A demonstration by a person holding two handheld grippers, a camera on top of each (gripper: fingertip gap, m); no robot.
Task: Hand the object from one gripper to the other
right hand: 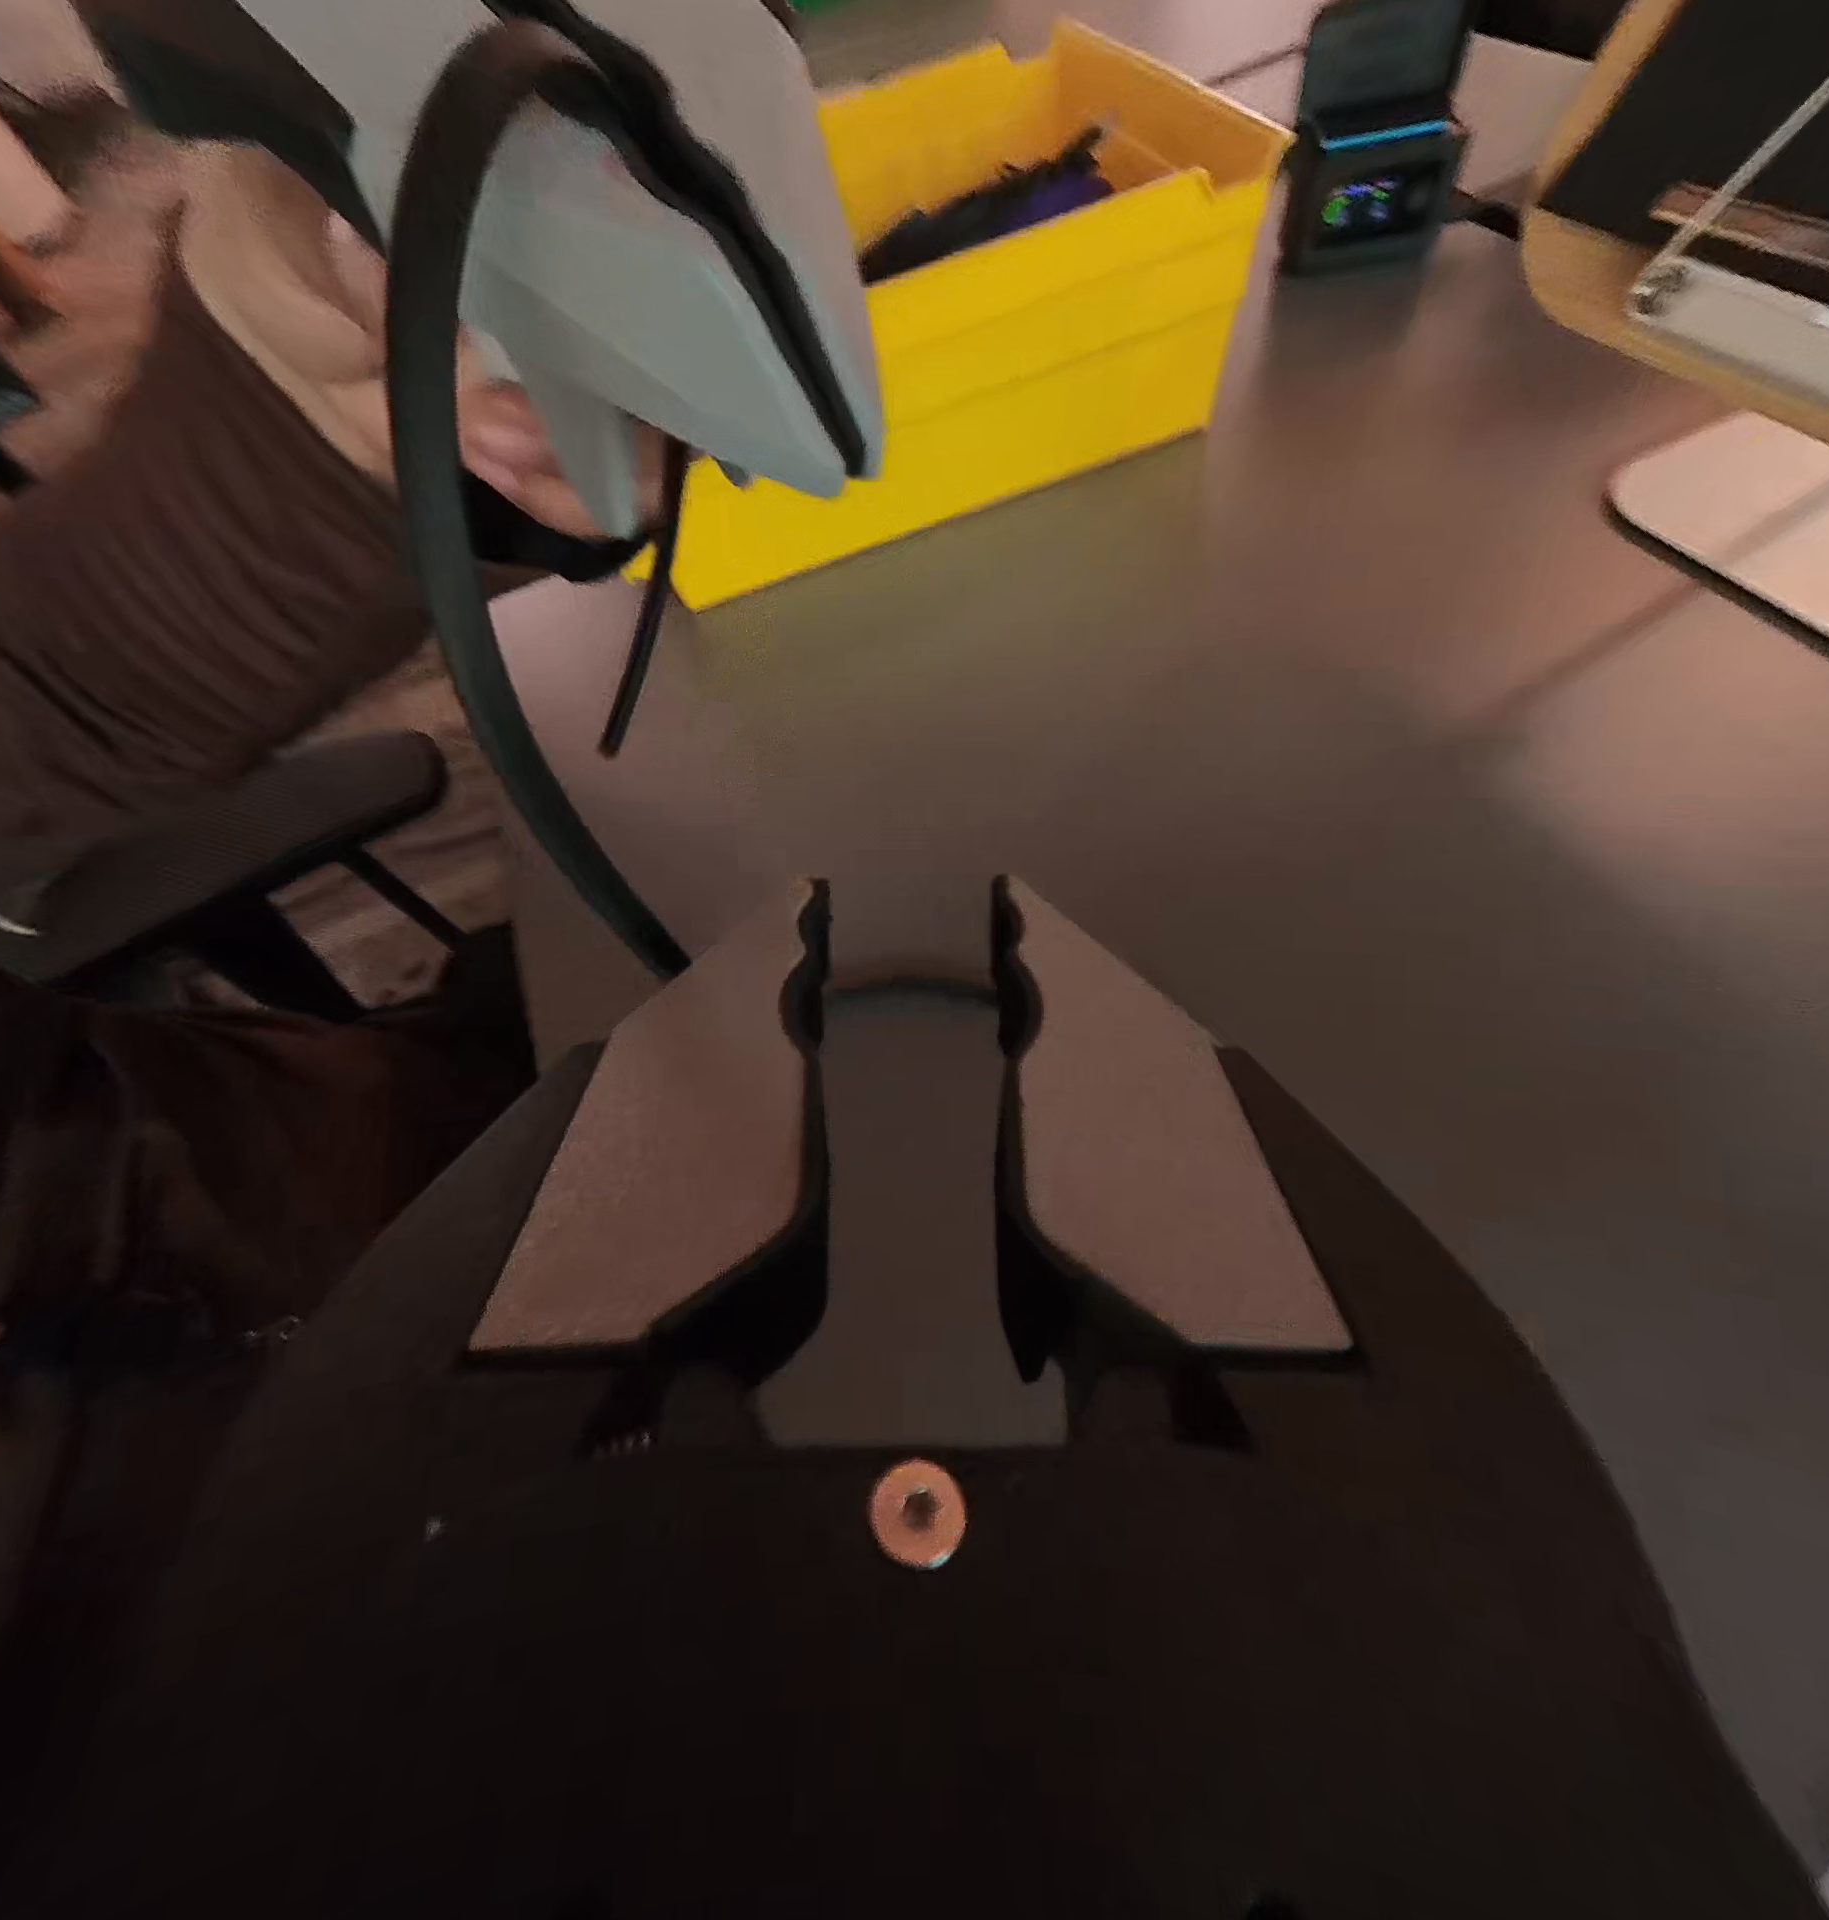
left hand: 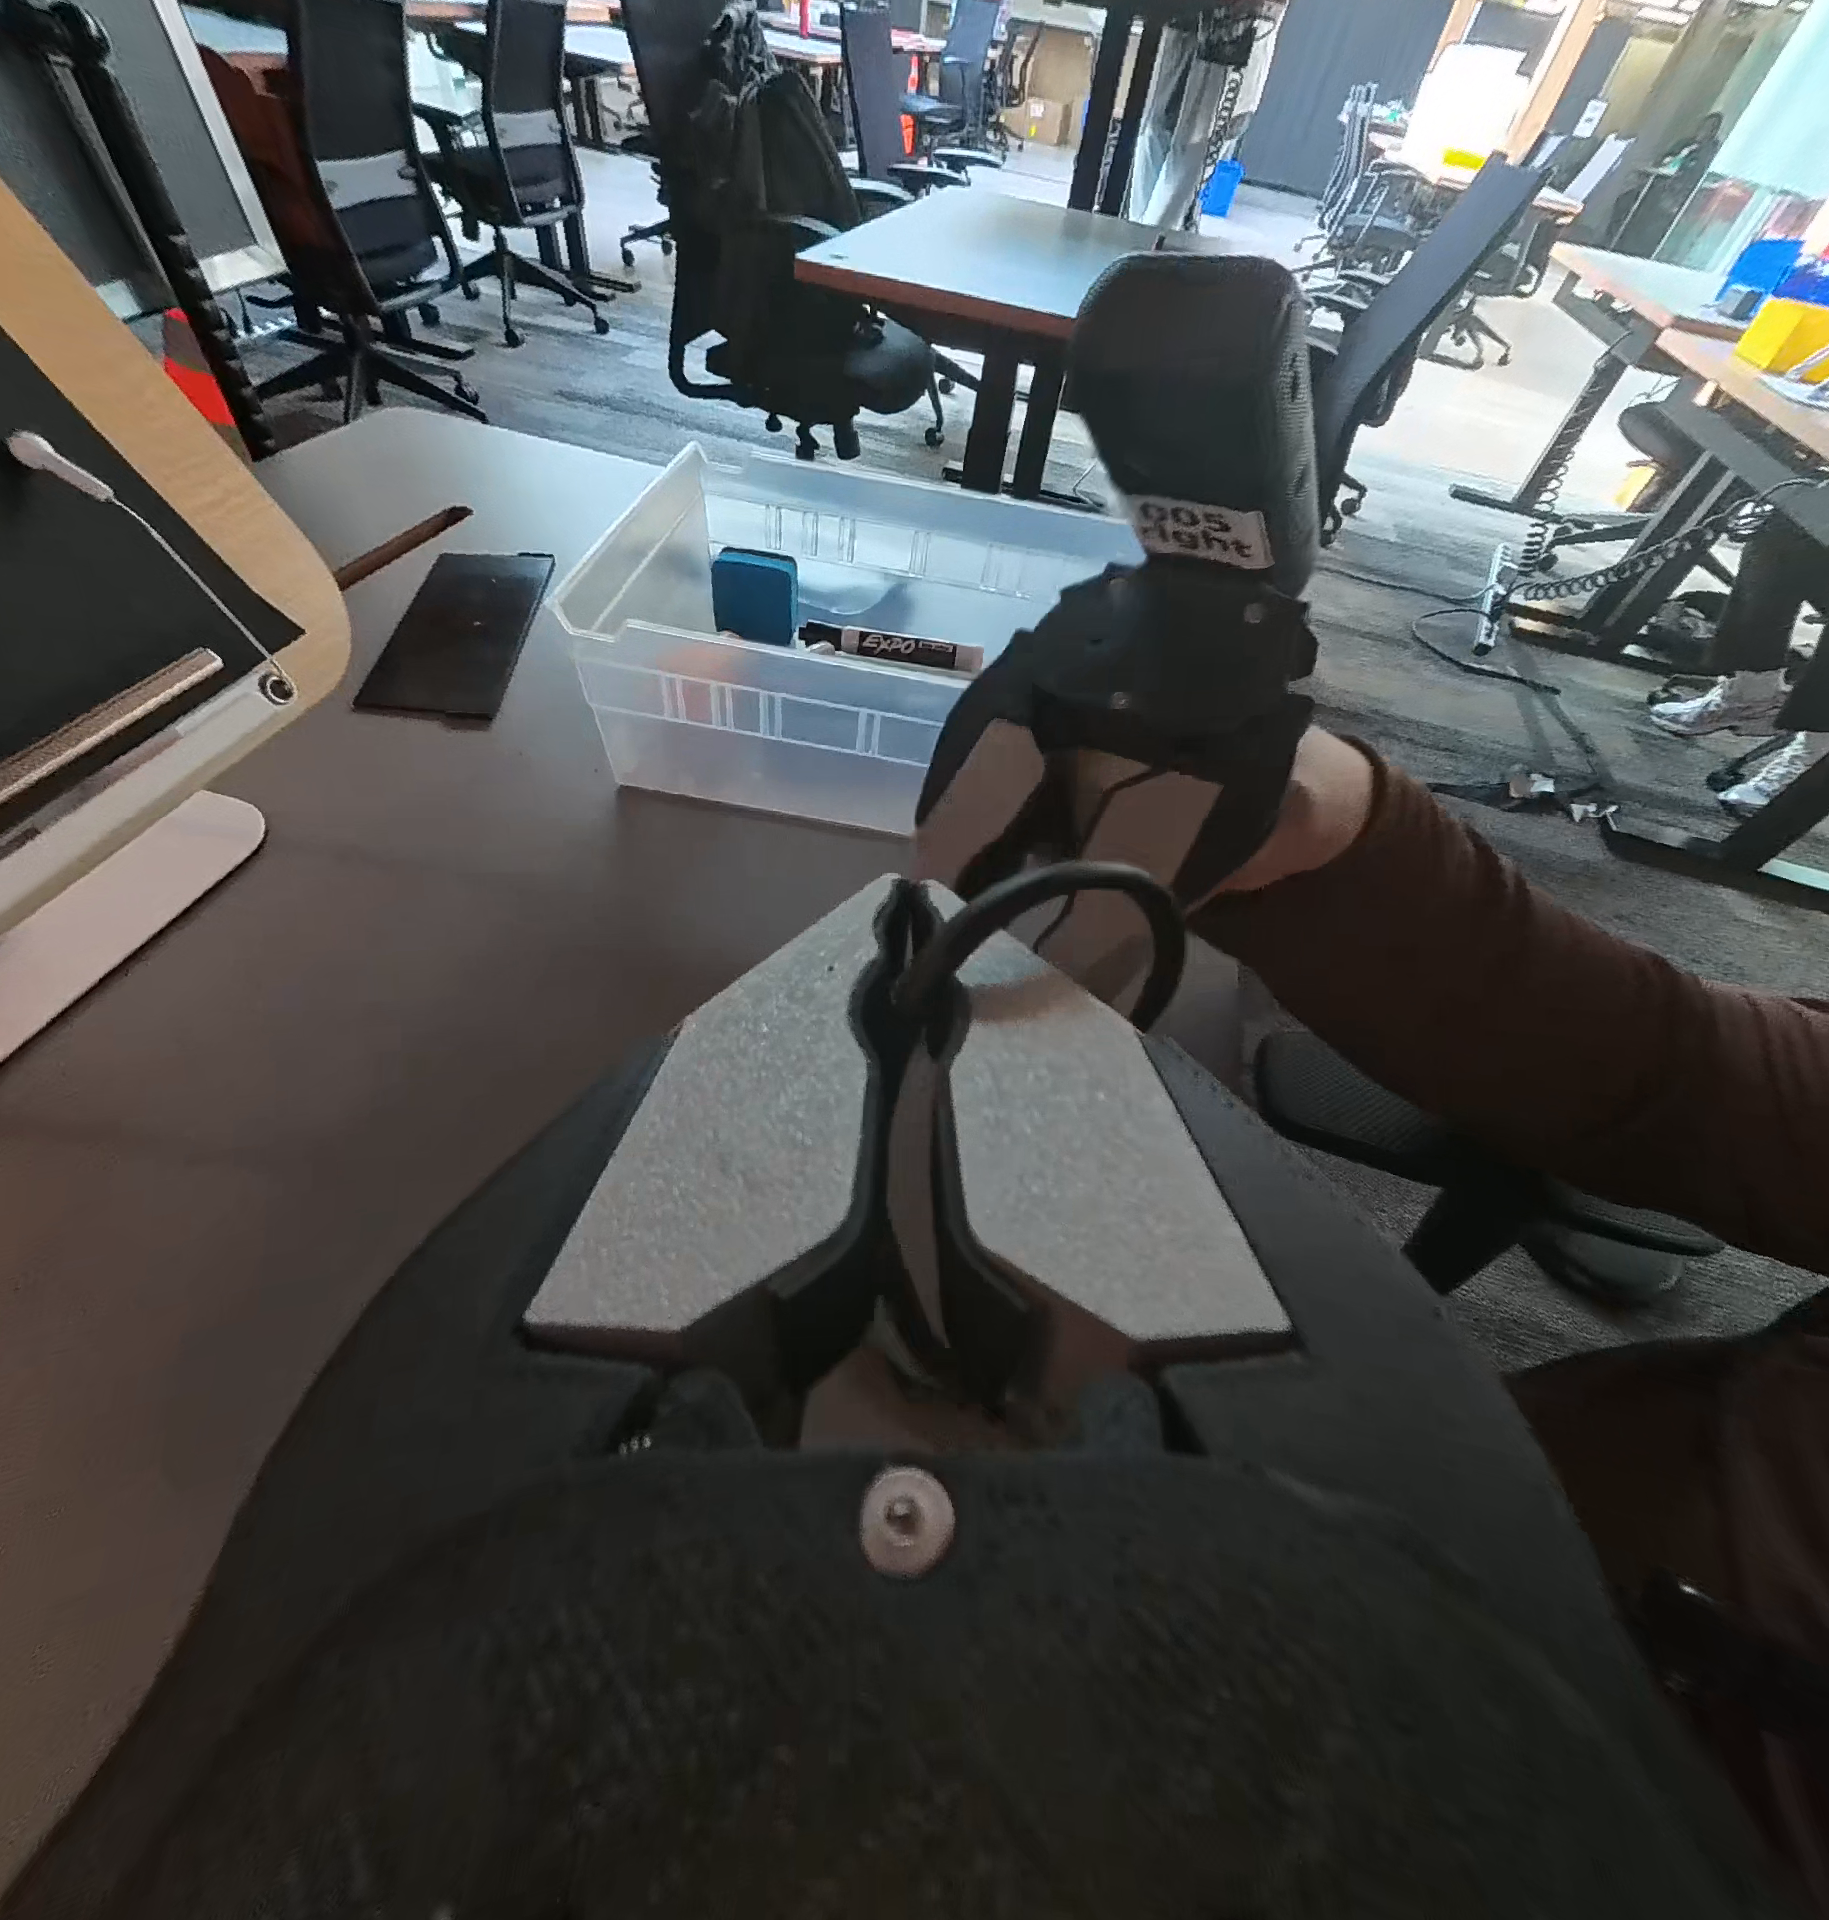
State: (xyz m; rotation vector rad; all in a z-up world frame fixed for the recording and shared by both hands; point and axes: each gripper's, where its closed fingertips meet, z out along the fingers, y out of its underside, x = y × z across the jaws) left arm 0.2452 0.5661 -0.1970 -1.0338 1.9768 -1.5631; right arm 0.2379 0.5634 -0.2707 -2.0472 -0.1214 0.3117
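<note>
- Screen on stand: far left of the dark table, wood-coloured frame, pale foot resting on the tabletop.
- Flat black slab: lies on the table between the screen and the clear bin.
- Clear bin: stands on the table beyond the left gripper; holds a blue eraser and a black marker lying side by side.
- Left gripper: jaws clenched on a black cable tie; the tie loops out to the right from the fingertips, with a thin tail hanging free in the right wrist view.
- Right gripper: jaws released with a clear gap, nothing between them; it sits near the tie's loop, contact not discernible.
- Yellow bin: on the table behind the left gripper, dark items inside, blurred.
- Small black device: just right of the yellow bin, lit display facing forward.
</note>
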